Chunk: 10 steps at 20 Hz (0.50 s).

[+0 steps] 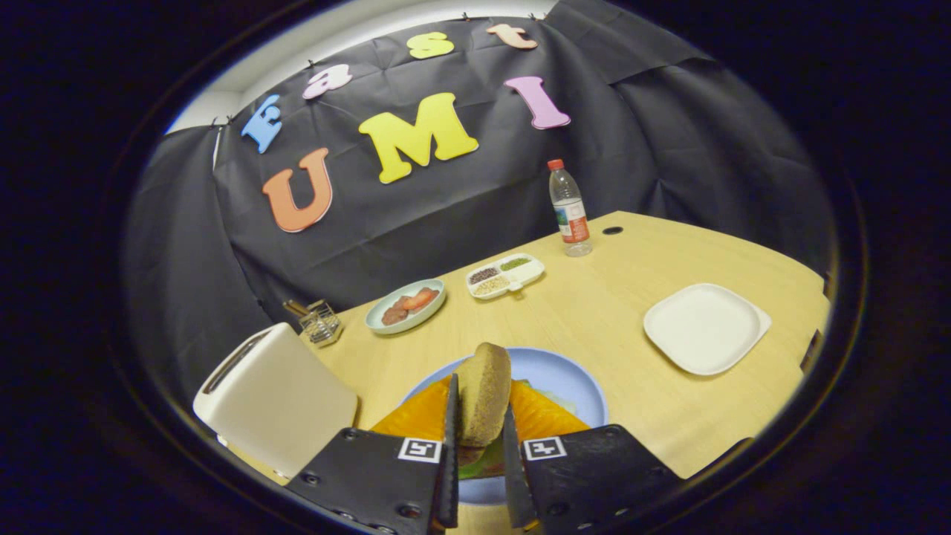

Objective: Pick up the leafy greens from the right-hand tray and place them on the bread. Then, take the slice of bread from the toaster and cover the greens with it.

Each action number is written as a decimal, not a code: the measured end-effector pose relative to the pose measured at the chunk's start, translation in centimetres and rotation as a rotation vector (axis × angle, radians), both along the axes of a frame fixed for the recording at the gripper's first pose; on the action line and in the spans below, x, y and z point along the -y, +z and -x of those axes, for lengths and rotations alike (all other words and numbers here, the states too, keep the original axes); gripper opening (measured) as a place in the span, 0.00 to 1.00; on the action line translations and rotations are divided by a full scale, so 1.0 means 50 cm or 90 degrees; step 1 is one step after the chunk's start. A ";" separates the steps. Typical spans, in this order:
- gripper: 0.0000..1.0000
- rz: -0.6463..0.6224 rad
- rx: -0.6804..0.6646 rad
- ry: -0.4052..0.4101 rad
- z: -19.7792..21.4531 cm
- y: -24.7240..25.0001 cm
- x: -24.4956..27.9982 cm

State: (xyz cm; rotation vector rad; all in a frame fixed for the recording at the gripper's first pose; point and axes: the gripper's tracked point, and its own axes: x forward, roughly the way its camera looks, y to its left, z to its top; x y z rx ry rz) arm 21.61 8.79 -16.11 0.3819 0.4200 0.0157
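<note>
Gripper (479,438) clamps a brown bread slice (484,392) edge-on, both fingers pressing its flat sides, slice standing upright between them. Slice hangs right over the blue plate (565,383). On the blue plate under the slice: orange-yellow sheet (546,416), maybe cheese, cannot tell, spread both sides of the fingers. Leafy greens (487,464) peek out low between the fingers, also on the blue plate, with a reddish-brown bit next to them; what that bit is, unclear. White toaster (275,401) sits just left of the blue plate, slot on top. Wire holder (321,323) behind the toaster. Beyond the blue plate: small plate with reddish food (405,305), divided tray of grains (505,275), water bottle (569,208) farther back. White square plate (706,327) well right of the blue plate, bare. All on a light wooden table (617,297).
</note>
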 end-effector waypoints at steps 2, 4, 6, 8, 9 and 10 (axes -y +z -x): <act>0.37 0.003 -0.012 0.002 -0.001 -0.015 0.015; 0.48 0.022 -0.022 0.000 -0.002 -0.031 0.037; 0.60 0.030 -0.029 -0.004 -0.003 -0.039 0.055; 0.66 0.039 -0.029 -0.011 -0.003 -0.035 0.074; 0.69 0.054 -0.018 -0.012 -0.002 -0.023 0.083; 0.72 0.075 -0.006 -0.013 0.004 -0.006 0.091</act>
